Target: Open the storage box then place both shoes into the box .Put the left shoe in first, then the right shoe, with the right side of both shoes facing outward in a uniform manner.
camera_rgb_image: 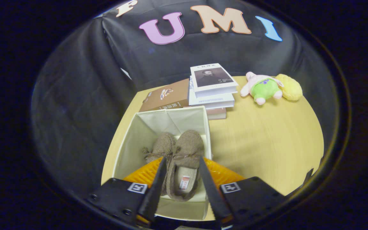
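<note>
The open storage box [129,140] sits on the table [267,140]. Two fuzzy brown shoes lie side by side inside: the left shoe [161,145], then the right shoe [184,159]. The gripper [180,166] hangs released around the right shoe. Books [209,86] and plush toys [267,88] rest beyond.

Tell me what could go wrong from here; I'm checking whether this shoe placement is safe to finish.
1. The fingers straddle the right shoe inside the storage box; whether they still press on it is unclear, so pulling back might drag it out.
2. That shoe lies against the left shoe, so a nudge could skew both.
3. The fingers sit close to the box's soft wall and could snag it when lifting.
</note>
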